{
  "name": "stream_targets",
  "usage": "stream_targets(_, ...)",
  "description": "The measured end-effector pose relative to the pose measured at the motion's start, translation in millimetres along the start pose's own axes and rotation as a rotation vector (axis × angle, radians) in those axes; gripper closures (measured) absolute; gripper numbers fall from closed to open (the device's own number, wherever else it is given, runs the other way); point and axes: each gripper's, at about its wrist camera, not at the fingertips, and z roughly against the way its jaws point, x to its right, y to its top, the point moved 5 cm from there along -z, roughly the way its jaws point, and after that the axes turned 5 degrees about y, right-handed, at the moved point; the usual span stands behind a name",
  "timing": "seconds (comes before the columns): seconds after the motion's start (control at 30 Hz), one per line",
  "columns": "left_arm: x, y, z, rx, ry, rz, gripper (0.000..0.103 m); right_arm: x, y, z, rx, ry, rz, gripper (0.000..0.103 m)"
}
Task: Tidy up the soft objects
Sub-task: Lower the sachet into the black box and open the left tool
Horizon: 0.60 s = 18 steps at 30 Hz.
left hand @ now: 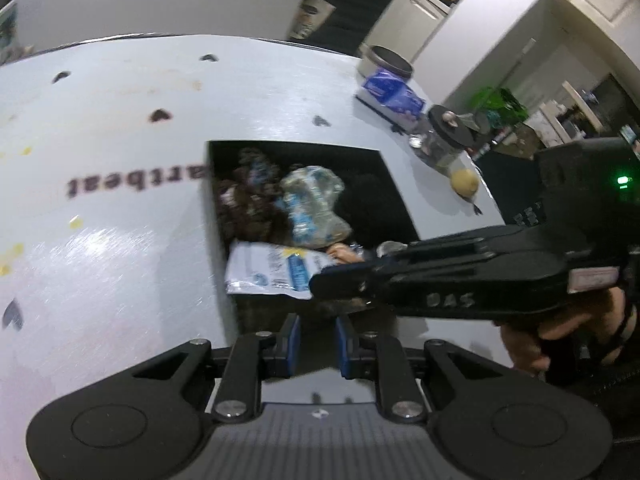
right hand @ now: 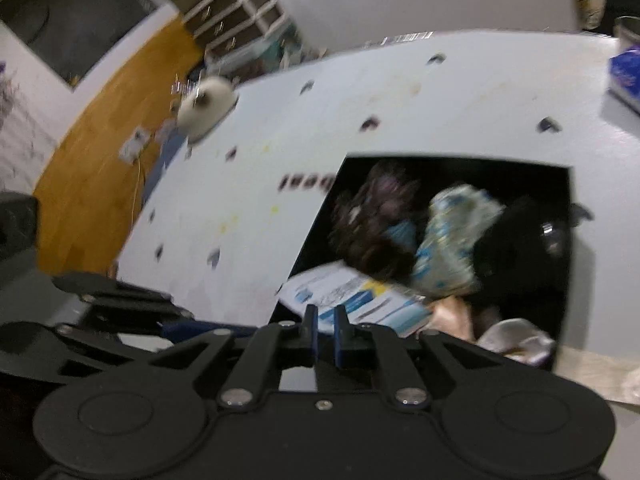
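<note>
A black bin (left hand: pixel 394 200) stands on the white heart-print tablecloth (left hand: pixel 120 140). Inside lie a dark brown furry toy (left hand: pixel 248 208), a crumpled clear bag with blue print (left hand: pixel 316 204) and a flat white packet with blue and yellow print (left hand: pixel 268 272). The right wrist view also shows a black soft item (right hand: pixel 512 248), a peach piece (right hand: pixel 452 316) and a pale cloth (right hand: pixel 516 336). My left gripper (left hand: pixel 318 338) hovers at the bin's near edge, jaws drawn in, nothing between them. My right gripper (left hand: pixel 320 286) reaches in from the right over the packet, fingers close together and empty (right hand: pixel 325 322).
At the table's far right stand a metal tin (left hand: pixel 386 60), a blue tissue pack (left hand: pixel 390 92), a black-lidded glass jar (left hand: pixel 444 136) and a yellow fruit (left hand: pixel 466 184). A white round object (right hand: pixel 206 104) sits at the left table edge above the wooden floor (right hand: pixel 100 152).
</note>
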Motion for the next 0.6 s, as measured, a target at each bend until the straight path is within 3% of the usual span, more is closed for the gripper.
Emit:
stream_targets(0.13,-13.7,-10.1,8.8,0.015,0.030,0.050,0.082,4.7,-9.6,-24.7,-0.079,-0.082,0.015,0.093)
stream_targets(0.27,-23.5,-17.0,18.9,0.047,0.050,0.088,0.080,13.4,-17.0,-28.8,-0.090,-0.110,-0.009,0.093)
stream_targets(0.4,-27.6,-17.6,28.2,0.100,0.071,0.103,0.072,11.5,-17.6,-13.3,-0.031,-0.097,-0.030,0.092)
stream_targets(0.53,-28.1,-16.4,41.8,0.167,0.084,0.101,0.064,1.2,-18.0,18.6,0.099,-0.105,-0.045,0.090)
stream_targets(0.6,-28.3,-15.6,49.9,0.202,0.084,0.098,0.058,-6.0,-22.0,36.4,0.167,-0.122,-0.044,0.083)
